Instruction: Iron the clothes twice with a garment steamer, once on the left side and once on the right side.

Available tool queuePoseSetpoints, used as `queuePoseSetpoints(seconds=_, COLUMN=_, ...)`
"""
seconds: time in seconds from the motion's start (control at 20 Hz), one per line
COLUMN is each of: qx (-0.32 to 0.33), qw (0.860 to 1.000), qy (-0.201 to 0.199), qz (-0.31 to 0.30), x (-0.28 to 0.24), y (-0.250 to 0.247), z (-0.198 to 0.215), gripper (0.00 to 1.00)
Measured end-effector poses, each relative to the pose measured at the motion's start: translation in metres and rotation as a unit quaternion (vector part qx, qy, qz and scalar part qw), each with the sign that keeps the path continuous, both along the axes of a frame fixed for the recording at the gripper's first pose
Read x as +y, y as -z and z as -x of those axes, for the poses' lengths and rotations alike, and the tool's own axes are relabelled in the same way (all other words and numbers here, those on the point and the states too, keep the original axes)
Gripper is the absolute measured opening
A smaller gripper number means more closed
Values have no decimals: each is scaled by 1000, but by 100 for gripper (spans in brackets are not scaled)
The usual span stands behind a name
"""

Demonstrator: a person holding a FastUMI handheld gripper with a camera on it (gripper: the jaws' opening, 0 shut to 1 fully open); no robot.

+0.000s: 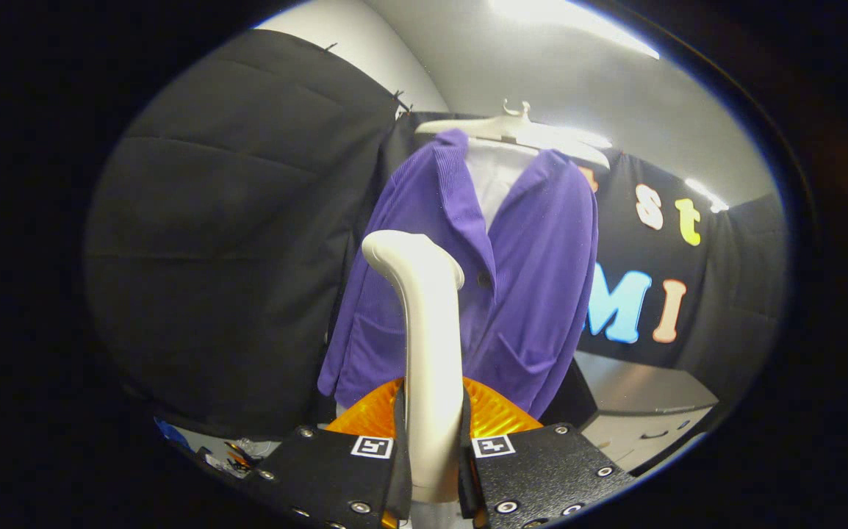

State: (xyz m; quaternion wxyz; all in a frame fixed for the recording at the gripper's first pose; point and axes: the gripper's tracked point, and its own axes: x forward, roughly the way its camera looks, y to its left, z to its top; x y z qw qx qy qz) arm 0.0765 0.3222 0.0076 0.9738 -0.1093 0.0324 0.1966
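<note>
Black booth wall behind purple jacket [461,286] on hanger [516,126]; my gripper [433,441] fingers pinching steamer [428,345] handle, head near left front; both passes seemingly left

Garment steamer [428,345], clamped between the gripper [435,470] fingers: smooth, glossy plastic. Jacket [534,279]: finely ribbed matt cloth. Hanger [512,128]: smooth plastic. Booth wall [233,242]: matt cloth.

Bright strip lights [578,29] on the ceiling blow out to white glare, and a second glare patch sits behind the hanger [516,128]. The purple jacket [519,279] is evenly lit and fairly sharp, while the gripper [433,455], clamped on the pale steamer handle [428,345], looks soft. Fisheye bending curves the booth walls.
</note>
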Motion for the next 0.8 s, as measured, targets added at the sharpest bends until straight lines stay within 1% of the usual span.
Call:
queuePoseSetpoints(seconds=0.2, qx=-84, qw=996, qy=25, qz=-6, x=16, y=-66, z=-33, gripper=25)
queuePoseSetpoints(seconds=0.35, qx=-110, qw=993, qy=40, qz=-1, x=25, y=-87, z=-57, gripper=24)
queuePoseSetpoints(seconds=0.55, qx=-114, qw=992, qy=56, qz=8, x=38, y=-89, z=-69, gripper=25)
queuePoseSetpoints(seconds=0.65, qx=-99, qw=994, qy=53, qz=16, x=45, y=-74, z=-73, gripper=24)
queuePoseSetpoints(seconds=0.8, qx=-74, qw=996, qy=47, qz=29, x=40, y=-46, z=-90, gripper=25)
